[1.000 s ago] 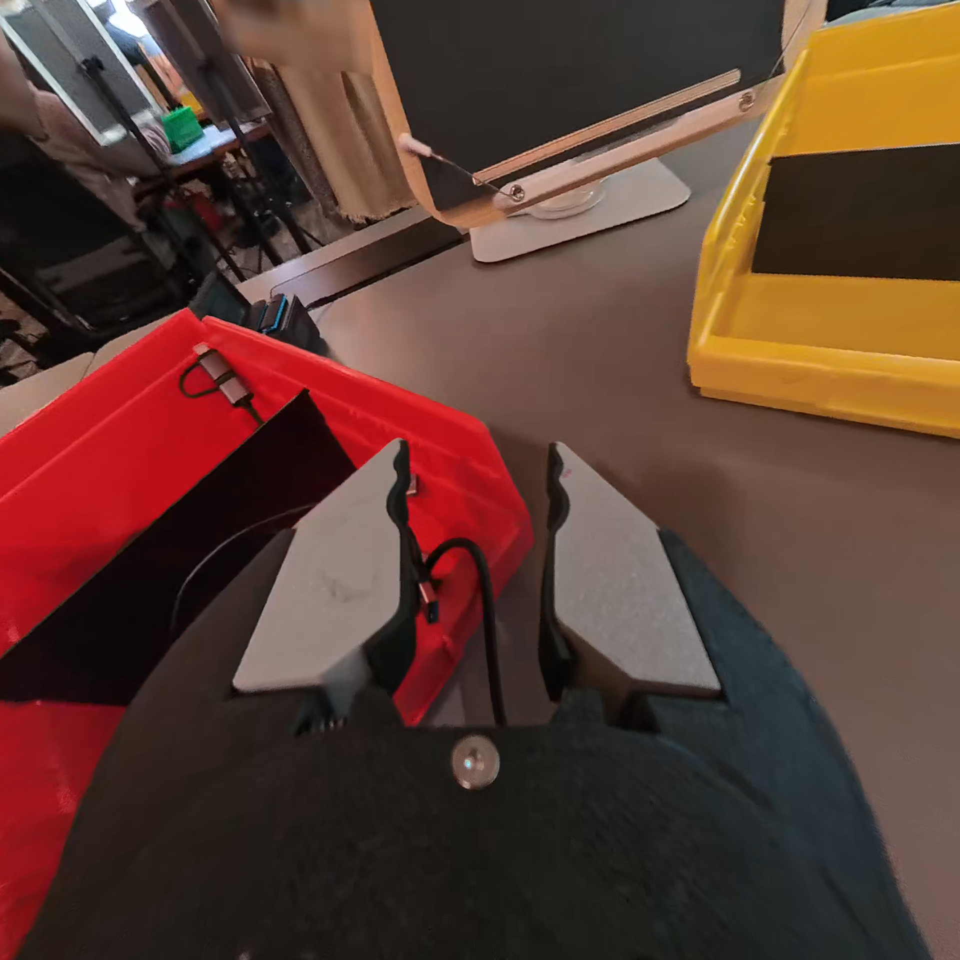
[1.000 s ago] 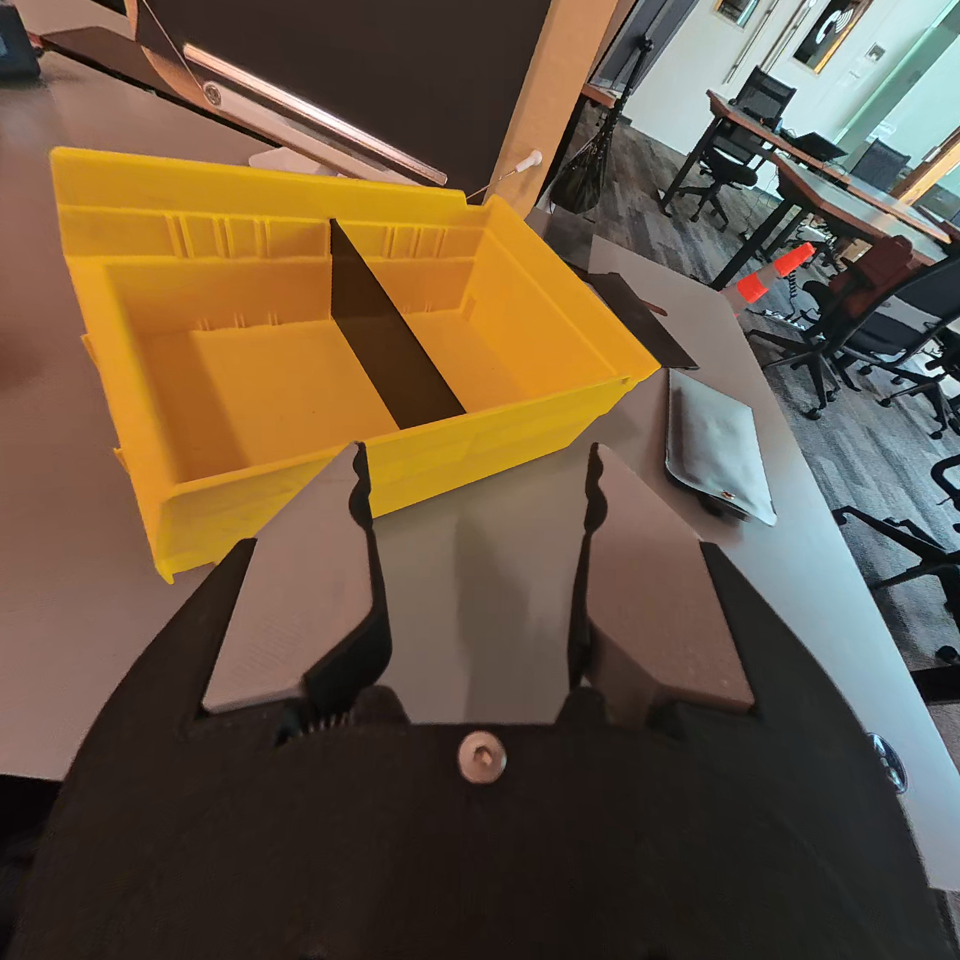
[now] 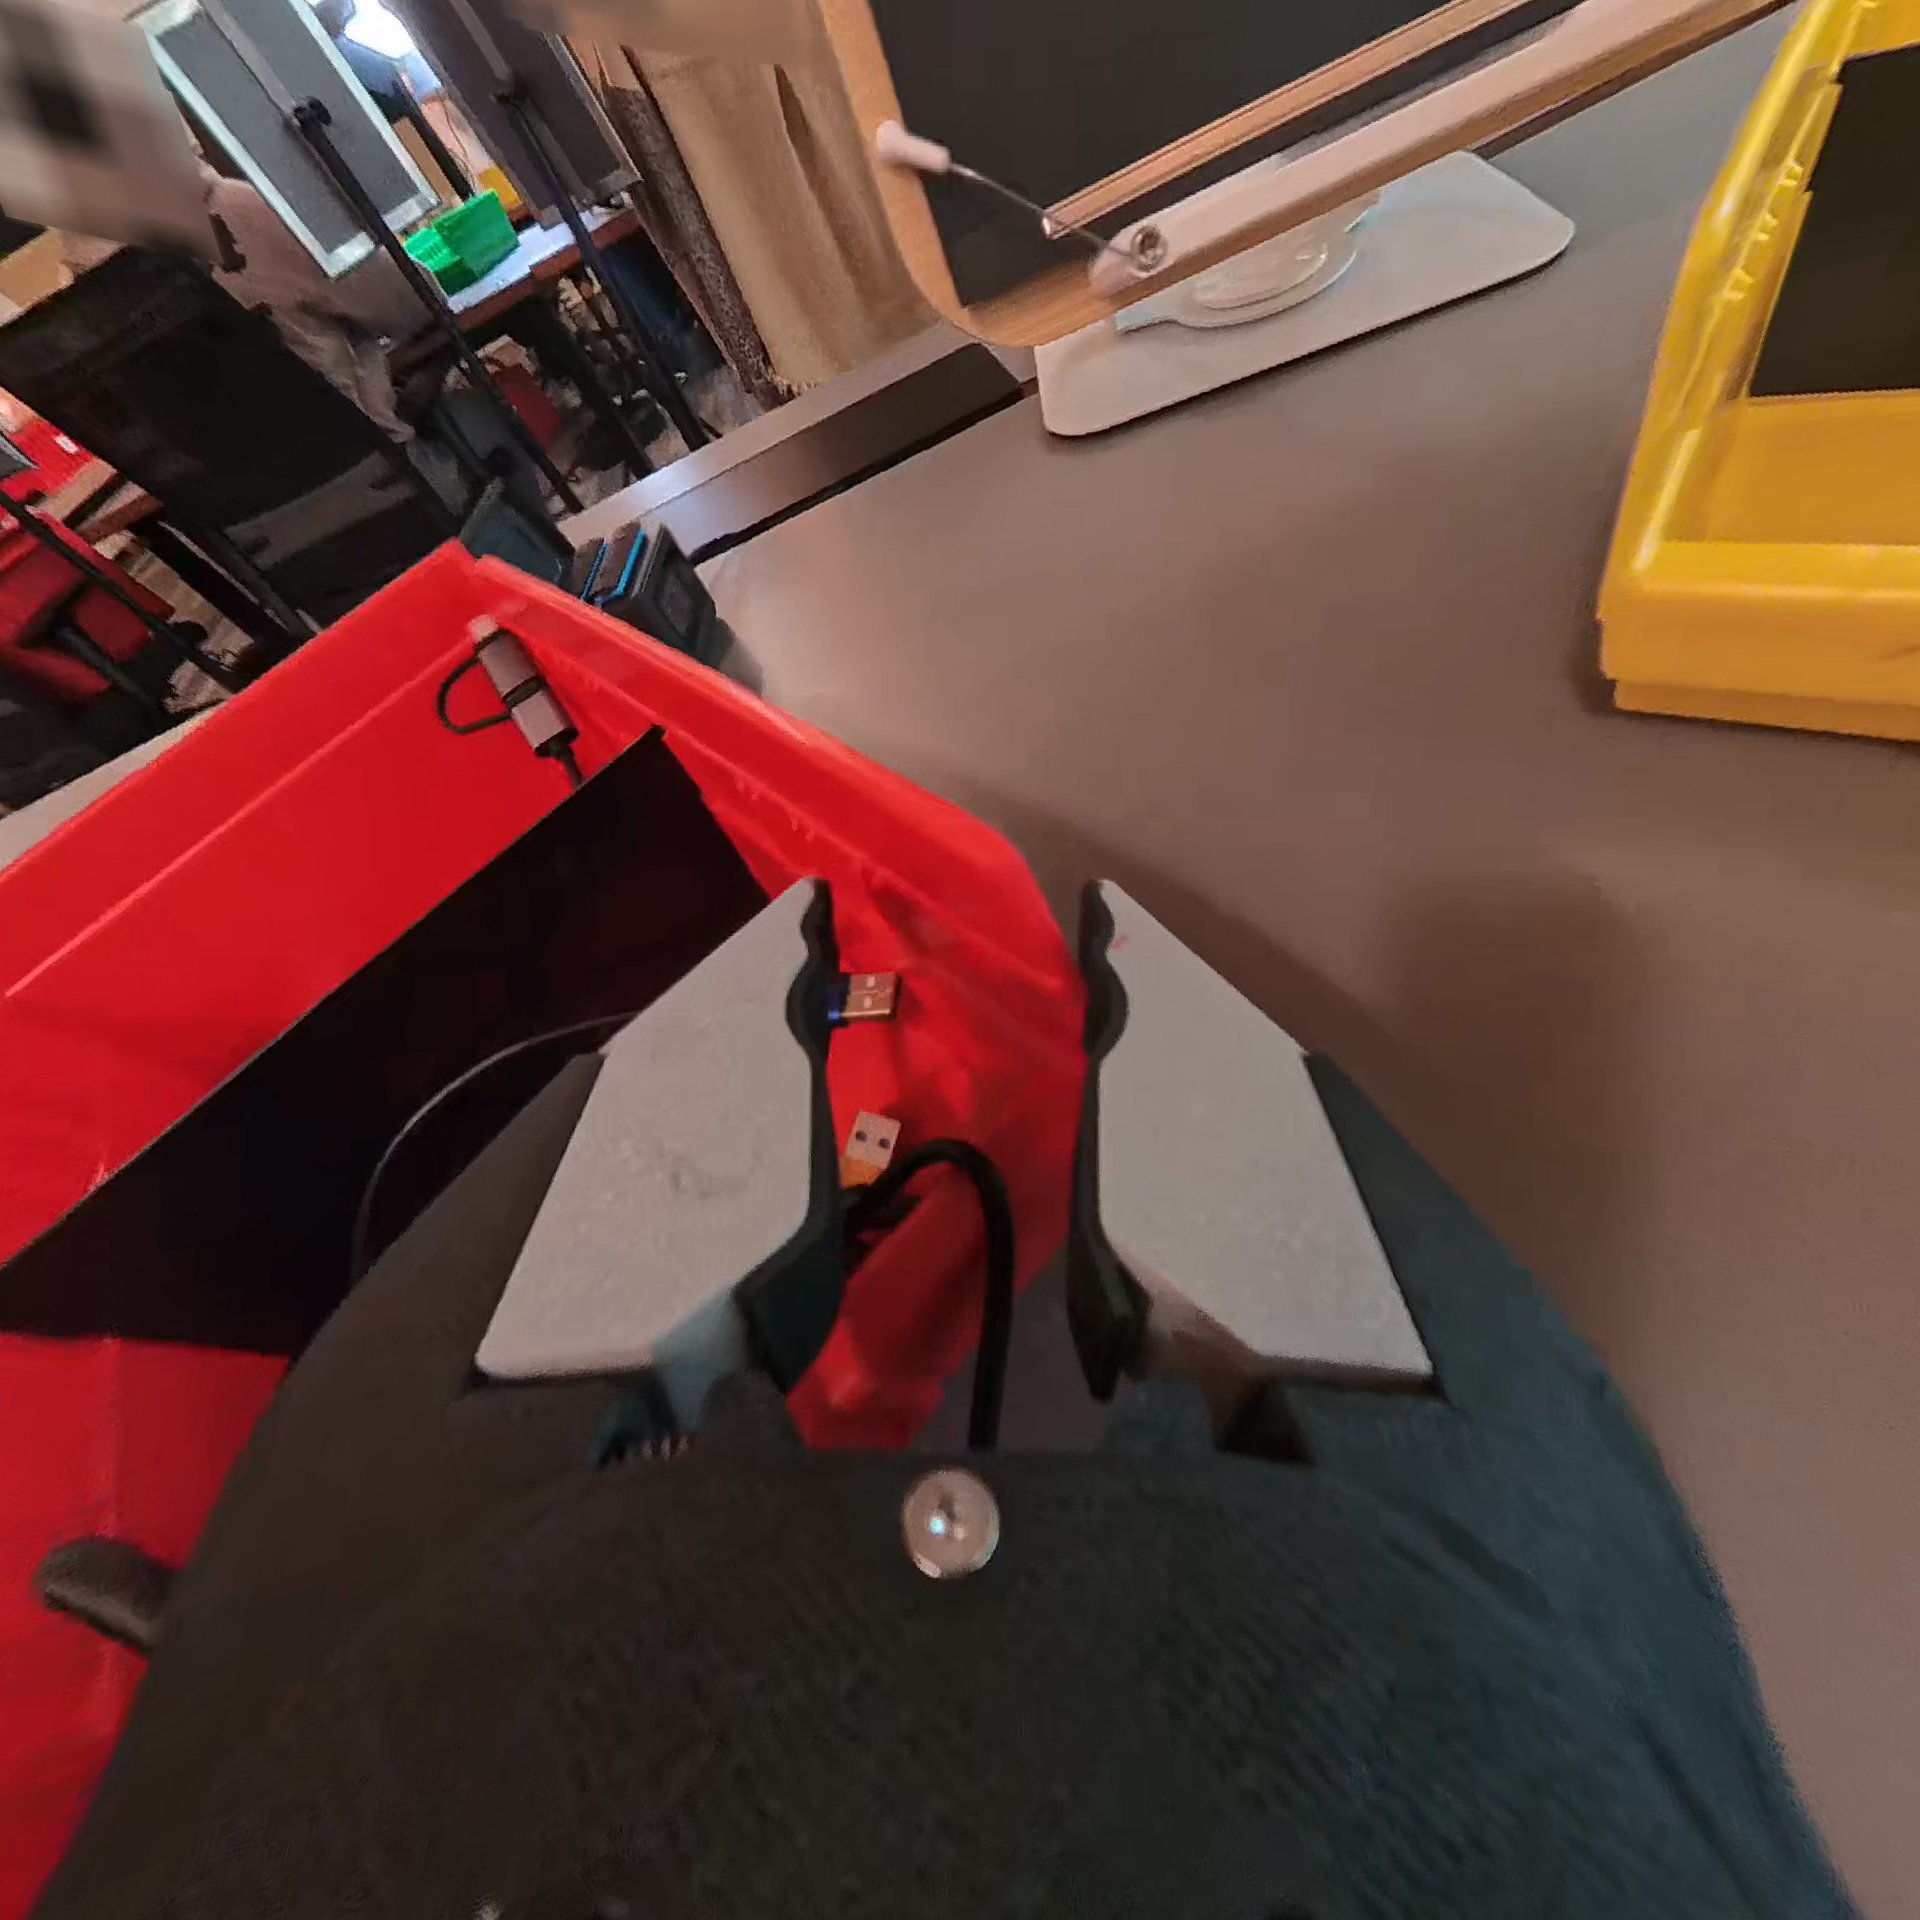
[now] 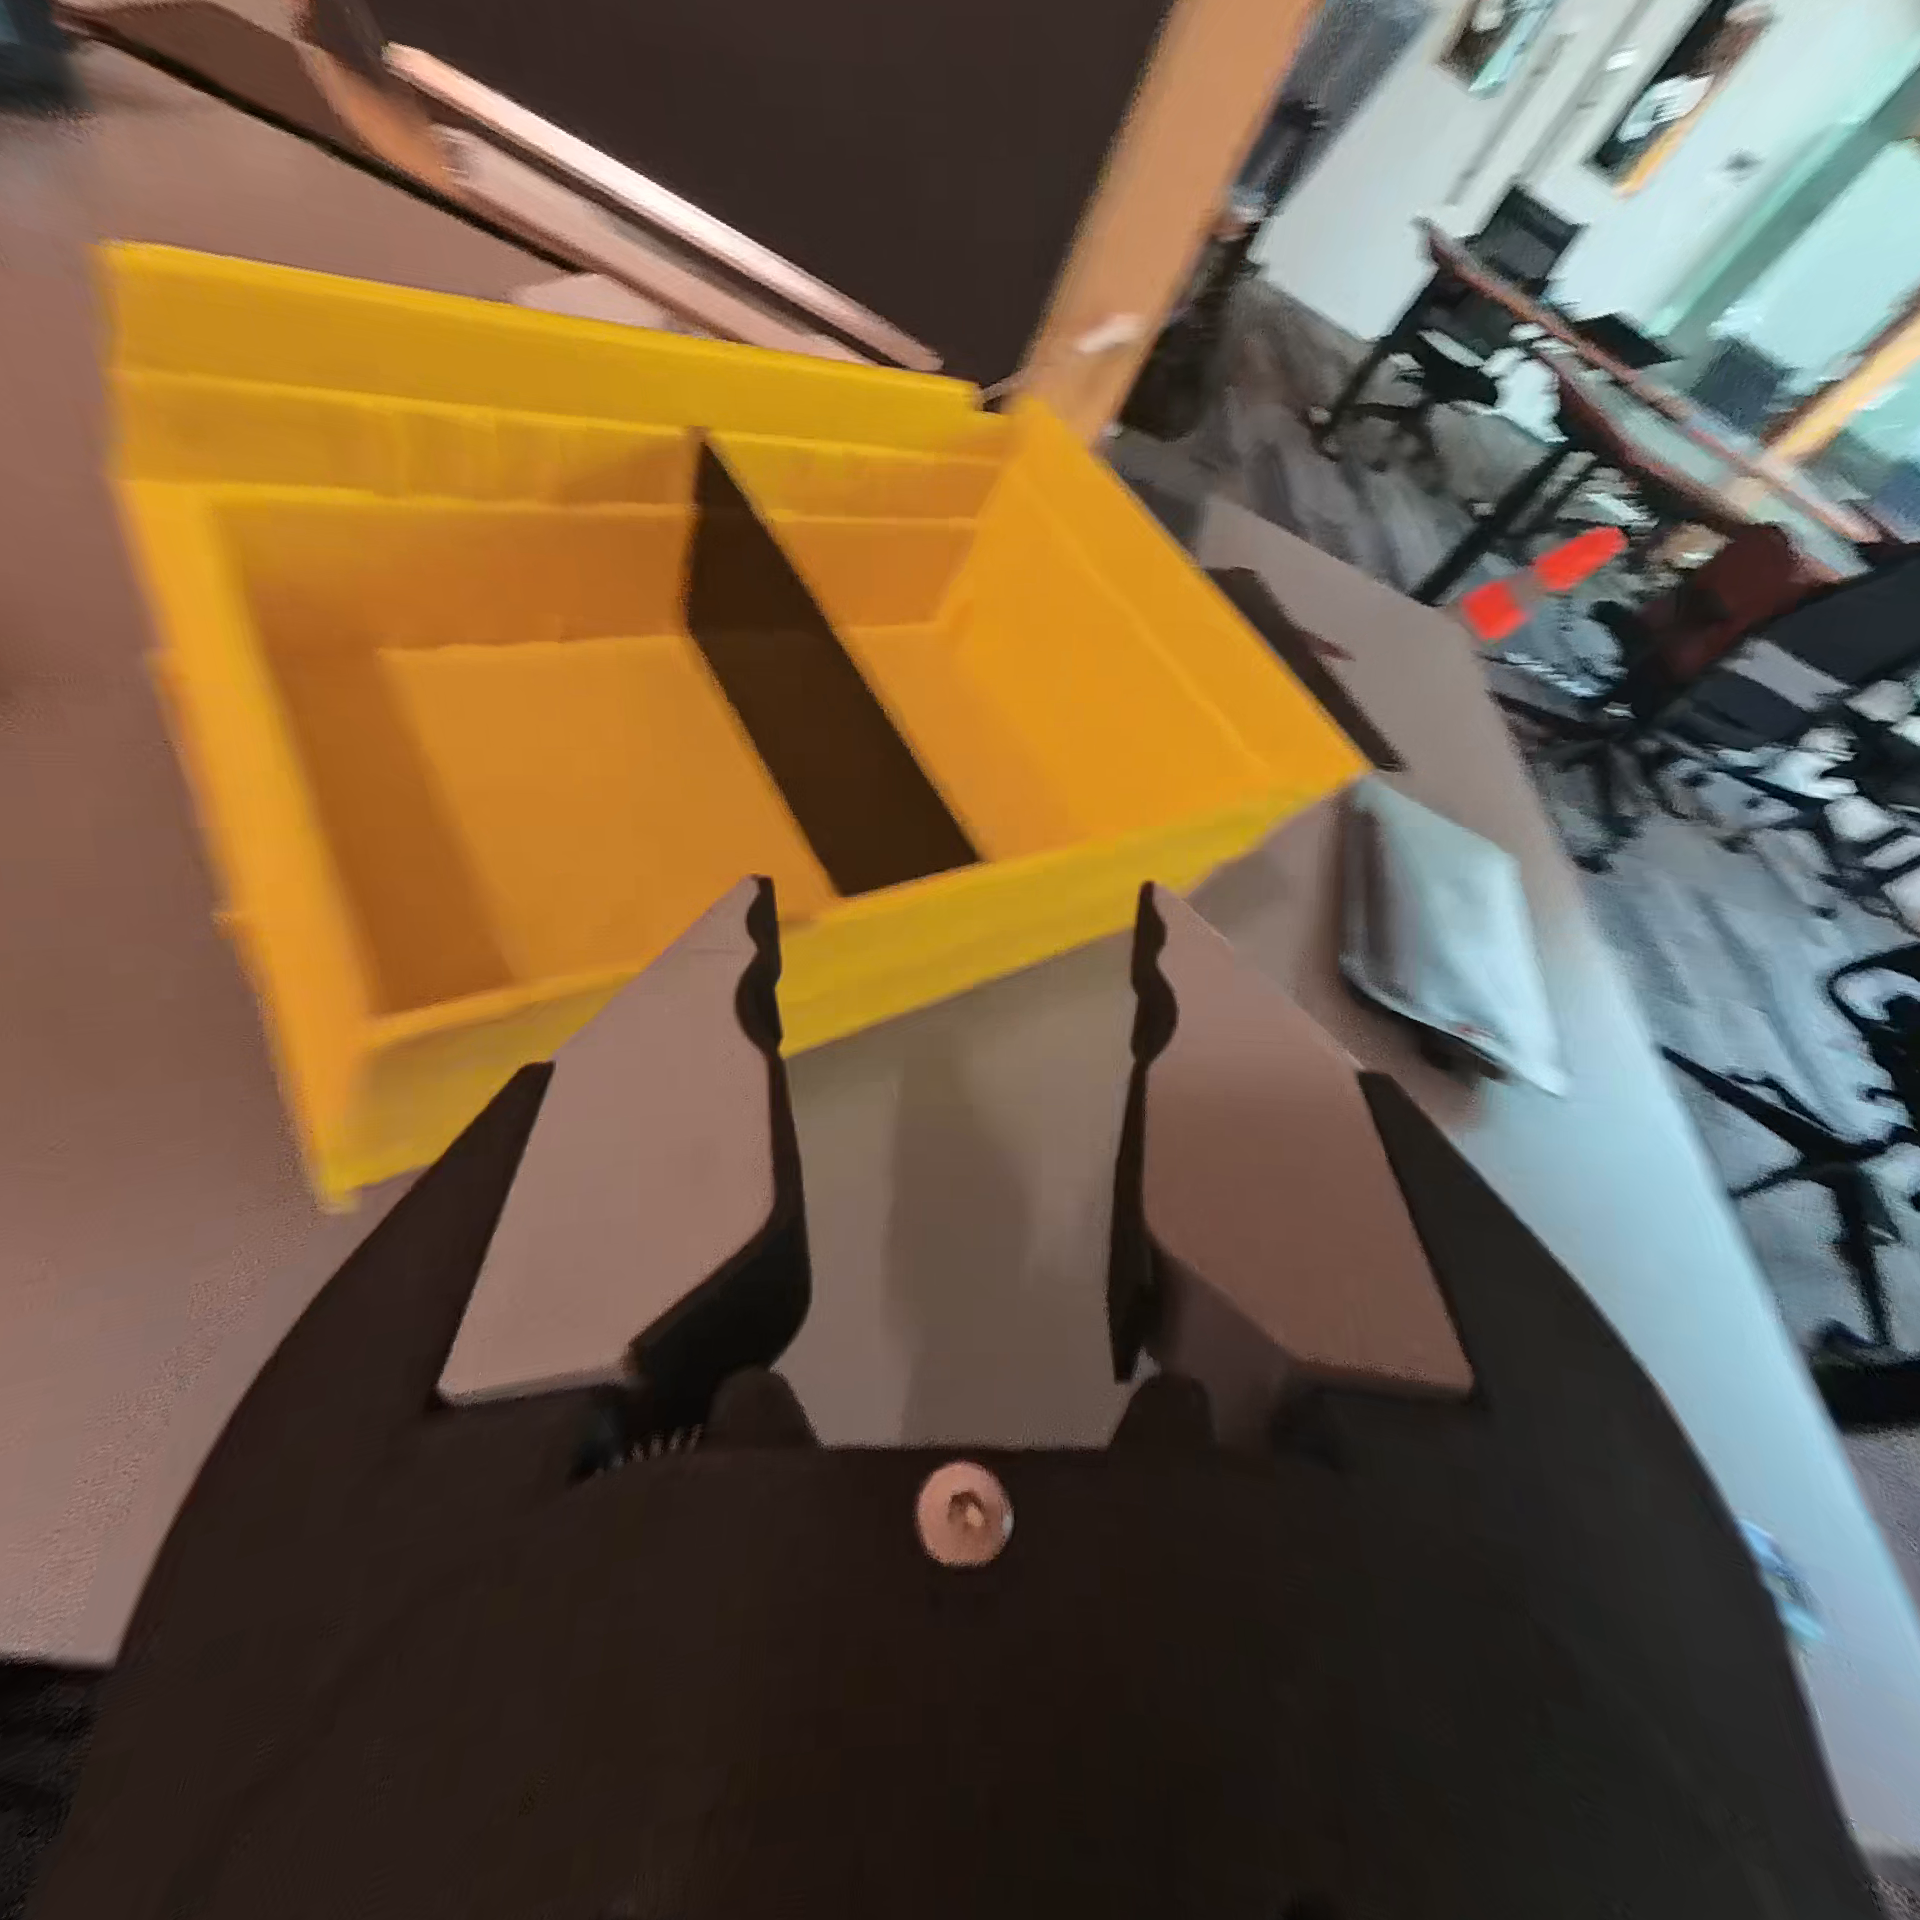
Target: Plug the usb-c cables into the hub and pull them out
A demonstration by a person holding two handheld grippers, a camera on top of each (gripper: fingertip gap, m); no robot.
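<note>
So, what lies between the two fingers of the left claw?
In the left wrist view, the open left claw frames the red bin's corner, two USB plugs and a looping black cable. Nothing is gripped.

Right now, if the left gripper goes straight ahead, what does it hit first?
Probably the red bin's near wall and the USB plug between the open left gripper's fingertips; depth is unclear.

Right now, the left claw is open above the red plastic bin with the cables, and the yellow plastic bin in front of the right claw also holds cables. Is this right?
Not quite. The right wrist view shows the yellow plastic bin empty, with only a black divider inside. The rest holds: in the left wrist view, the left claw is open above the red plastic bin with the cables.
</note>
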